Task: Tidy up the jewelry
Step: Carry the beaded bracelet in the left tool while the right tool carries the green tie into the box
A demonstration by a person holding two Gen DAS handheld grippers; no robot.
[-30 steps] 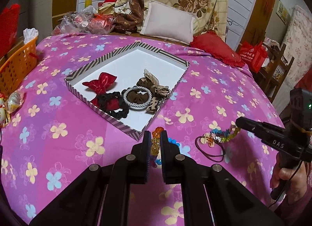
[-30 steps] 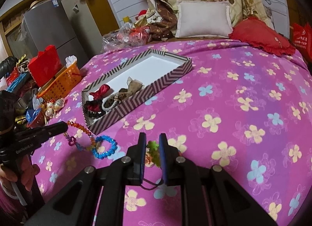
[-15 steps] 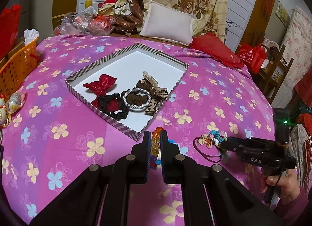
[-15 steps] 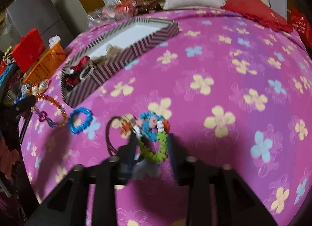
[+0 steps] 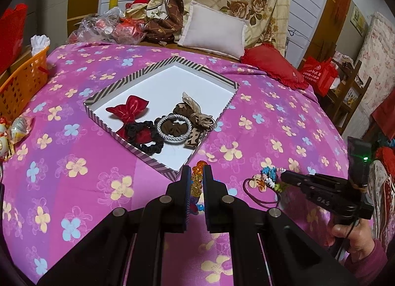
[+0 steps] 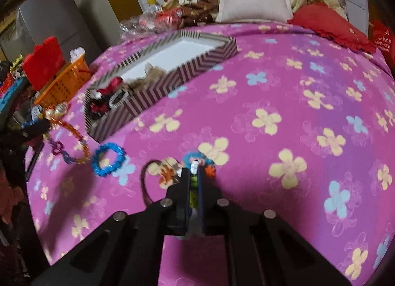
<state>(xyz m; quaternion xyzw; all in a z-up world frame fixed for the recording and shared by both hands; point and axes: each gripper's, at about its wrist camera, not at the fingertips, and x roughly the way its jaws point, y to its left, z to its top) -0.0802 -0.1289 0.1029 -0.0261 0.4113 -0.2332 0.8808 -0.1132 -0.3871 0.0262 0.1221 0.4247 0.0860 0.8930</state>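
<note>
My left gripper (image 5: 196,171) is shut on an orange bead strand (image 5: 198,166), just in front of the near corner of the striped box (image 5: 111,88). The box holds a red bow (image 5: 128,110), a black scrunchie (image 5: 145,137), a silver bangle (image 5: 174,129) and a brown bow (image 5: 195,110). My right gripper (image 6: 193,172) is shut on a multicoloured flower bracelet (image 6: 194,182), low over the pink bedspread. A dark cord (image 6: 145,184) trails from that bracelet. A blue bead bracelet (image 6: 108,160) lies loose to the left, beside the orange bead strand (image 6: 74,132).
An orange basket (image 5: 22,81) stands at the bed's left edge. A white pillow (image 5: 214,31) and a red cushion (image 5: 271,68) lie at the far end. A person's hand (image 5: 353,234) grips the right tool's handle. The striped box (image 6: 172,76) sits left of the right gripper's view.
The right gripper's jaws stood spread around the flower bracelet half a second ago and are now shut on it. The left gripper has kept still with the orange strand.
</note>
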